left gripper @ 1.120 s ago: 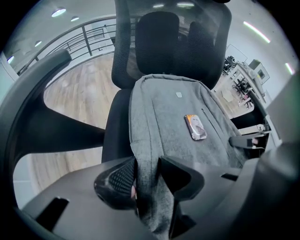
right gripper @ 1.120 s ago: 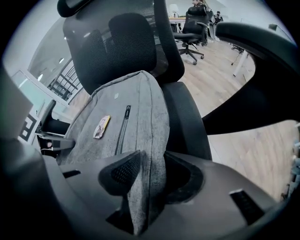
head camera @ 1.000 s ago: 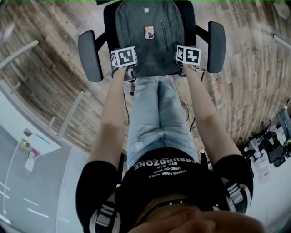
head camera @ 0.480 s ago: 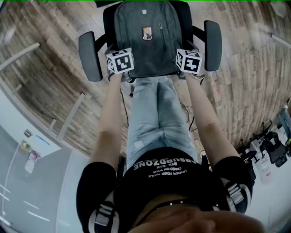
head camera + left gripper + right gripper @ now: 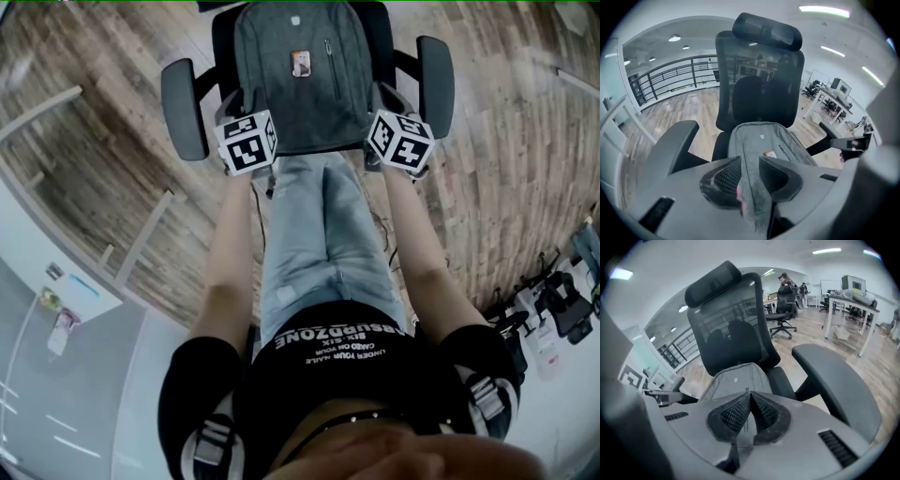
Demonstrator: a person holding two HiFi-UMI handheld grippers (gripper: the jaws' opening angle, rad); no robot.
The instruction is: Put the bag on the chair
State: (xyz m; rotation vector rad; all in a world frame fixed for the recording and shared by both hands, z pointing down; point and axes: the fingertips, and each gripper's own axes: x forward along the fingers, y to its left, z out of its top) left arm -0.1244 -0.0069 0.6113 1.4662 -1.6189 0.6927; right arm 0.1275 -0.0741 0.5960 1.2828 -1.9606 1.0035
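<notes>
Pinching bag (image 5: 281,103) edge on chair (image 5: 183,108), left gripper (image 5: 750,161) just tightened, right gripper (image 5: 748,393) just shut

An open-plan office.
Desks (image 5: 855,300) and wheeled office chairs (image 5: 783,315) are seen on a wood-plank floor (image 5: 84,159), with strip lights (image 5: 824,8) overhead and a railing (image 5: 670,77) beyond.

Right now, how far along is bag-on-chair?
Done: the bag lies on the chair, its top against the backrest. In hand: the left gripper has just been closing its jaws on a fold of bag fabric; the right gripper is shut. Remaining: probably only freeing that fold and pulling both grippers clear.
</notes>
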